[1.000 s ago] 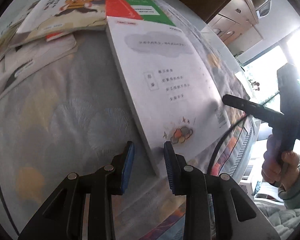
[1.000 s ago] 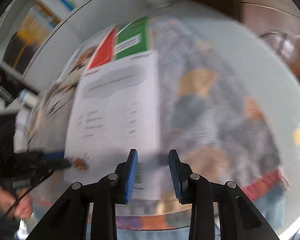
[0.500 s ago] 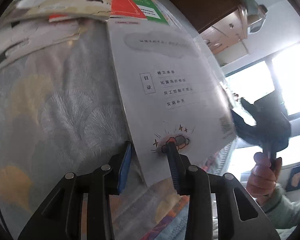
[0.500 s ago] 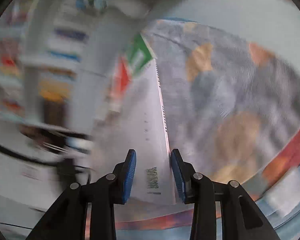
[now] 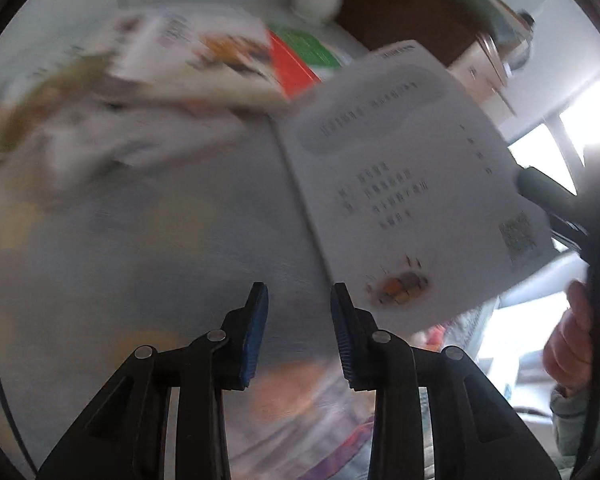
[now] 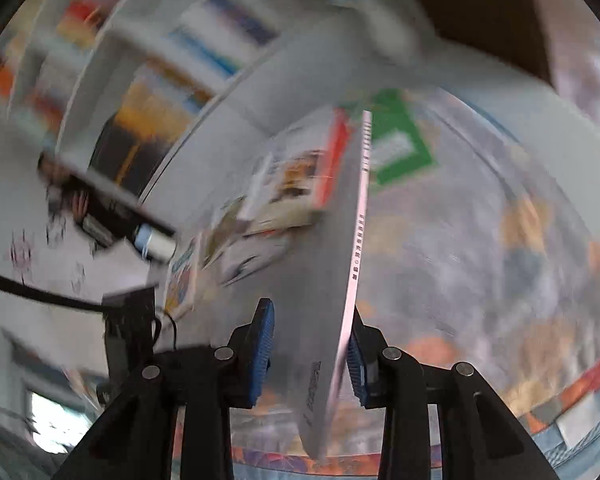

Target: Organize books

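The white book (image 5: pixel 412 184) is raised off the patterned bedspread (image 5: pixel 172 216), tilted, its back cover with printed lines, a small coloured drawing and a square code facing the left wrist camera. The right gripper (image 6: pixel 310 344) holds the book near its lower corner: seen from the right wrist, the volume stands edge-on between the blue pads (image 6: pixel 262 344), its spine against the right-hand pad, though blur leaves it unclear whether the left-hand pad touches the cover. In the left wrist view the same tool appears as a dark shape at the book's right edge, carried by a hand (image 5: pixel 576 344) in a pale sleeve. The left gripper (image 5: pixel 298 320) has just been closing slightly; its fingers stand apart with nothing between them, the book just beyond the right finger's tip. A loose spread of other books (image 5: pixel 204 64), one red and green, lies farther back on the bedspread.
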A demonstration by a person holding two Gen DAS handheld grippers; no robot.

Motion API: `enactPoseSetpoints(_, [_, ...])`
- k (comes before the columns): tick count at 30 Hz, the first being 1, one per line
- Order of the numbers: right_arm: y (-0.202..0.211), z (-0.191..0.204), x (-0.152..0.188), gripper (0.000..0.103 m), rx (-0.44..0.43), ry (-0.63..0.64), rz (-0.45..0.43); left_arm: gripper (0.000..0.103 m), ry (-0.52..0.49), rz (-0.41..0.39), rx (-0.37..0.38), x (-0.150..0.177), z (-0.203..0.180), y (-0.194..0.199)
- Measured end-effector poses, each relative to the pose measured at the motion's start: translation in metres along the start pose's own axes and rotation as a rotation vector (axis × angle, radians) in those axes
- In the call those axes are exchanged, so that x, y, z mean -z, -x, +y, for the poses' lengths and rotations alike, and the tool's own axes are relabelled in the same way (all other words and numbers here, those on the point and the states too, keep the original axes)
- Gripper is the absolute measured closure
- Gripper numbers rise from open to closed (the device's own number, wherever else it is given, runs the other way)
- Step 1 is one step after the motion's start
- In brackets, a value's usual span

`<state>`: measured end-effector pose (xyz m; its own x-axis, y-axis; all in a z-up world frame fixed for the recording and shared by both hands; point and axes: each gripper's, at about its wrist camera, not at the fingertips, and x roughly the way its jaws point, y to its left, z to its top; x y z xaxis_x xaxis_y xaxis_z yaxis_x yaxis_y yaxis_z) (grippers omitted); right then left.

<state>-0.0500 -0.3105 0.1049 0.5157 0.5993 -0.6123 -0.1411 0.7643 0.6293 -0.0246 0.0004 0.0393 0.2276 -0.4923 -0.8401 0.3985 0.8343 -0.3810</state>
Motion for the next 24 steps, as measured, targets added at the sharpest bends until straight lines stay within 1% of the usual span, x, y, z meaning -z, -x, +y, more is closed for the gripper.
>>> enactPoseSetpoints(1, [-0.003,0.023,-0.003,0.069,-0.013,0.049,0.002,0.074,0.024,-0.033,-0.018,-0.001,0.011,0.013])
enactPoseSetpoints(2, [-0.007,0.036,-0.005,0.069,-0.03,0.071,0.003,0.074,0.05,-0.062,-0.045,-0.003,0.023,0.024])
enactPoseSetpoints(4, [-0.024,0.067,-0.005,0.069,-0.099,0.104,0.026,0.074,0.101,-0.117,-0.109,-0.002,0.049,0.048])
enactPoseSetpoints(6, [-0.044,0.085,-0.002,0.069,-0.156,0.102,0.061,0.074,0.15,-0.159,-0.182,-0.001,0.076,0.07])
enactPoseSetpoints(7, [-0.06,0.094,0.002,0.069,-0.185,0.097,0.095,0.074,0.171,-0.176,-0.227,0.001,0.089,0.082])
enactPoseSetpoints(9, [-0.081,0.103,0.012,0.069,-0.207,0.105,0.158,0.073,0.177,-0.186,-0.298,0.006,0.105,0.097])
enactPoseSetpoints(11, [-0.098,0.107,0.022,0.069,-0.21,0.12,0.226,0.07,0.172,-0.181,-0.337,0.013,0.116,0.109])
enactPoseSetpoints(12, [-0.108,0.108,0.03,0.069,-0.198,0.125,0.269,0.066,0.172,-0.169,-0.328,0.013,0.126,0.113])
enactPoseSetpoints(14, [-0.124,0.105,0.039,0.069,-0.176,0.118,0.323,0.049,0.17,-0.131,-0.298,0.017,0.129,0.108])
enactPoseSetpoints(15, [-0.129,0.101,0.045,0.069,-0.156,0.115,0.341,0.035,0.165,-0.118,-0.291,0.018,0.13,0.101])
enactPoseSetpoints(16, [-0.132,0.096,0.049,0.069,-0.125,0.117,0.356,0.033,0.156,-0.109,-0.281,0.019,0.129,0.093])
enactPoseSetpoints(18, [-0.139,0.089,0.054,0.069,-0.058,0.118,0.374,0.033,0.137,-0.085,-0.241,0.023,0.121,0.084])
enactPoseSetpoints(20, [-0.143,0.08,0.057,0.068,0.024,0.118,0.373,0.035,0.123,-0.063,-0.201,0.014,0.114,0.064])
enactPoseSetpoints(21, [-0.144,0.075,0.057,0.068,0.056,0.109,0.366,0.039,0.115,-0.048,-0.188,0.011,0.111,0.056])
enactPoseSetpoints(22, [-0.144,0.07,0.055,0.068,0.089,0.099,0.351,0.045,0.103,-0.033,-0.169,0.007,0.109,0.048])
enactPoseSetpoints(23, [-0.141,0.065,0.055,0.068,0.115,0.09,0.339,0.049,0.095,-0.02,-0.148,0.004,0.107,0.041])
enactPoseSetpoints(24, [-0.142,0.059,0.053,0.068,0.144,0.072,0.325,0.055,0.094,-0.009,-0.136,0.003,0.103,0.037])
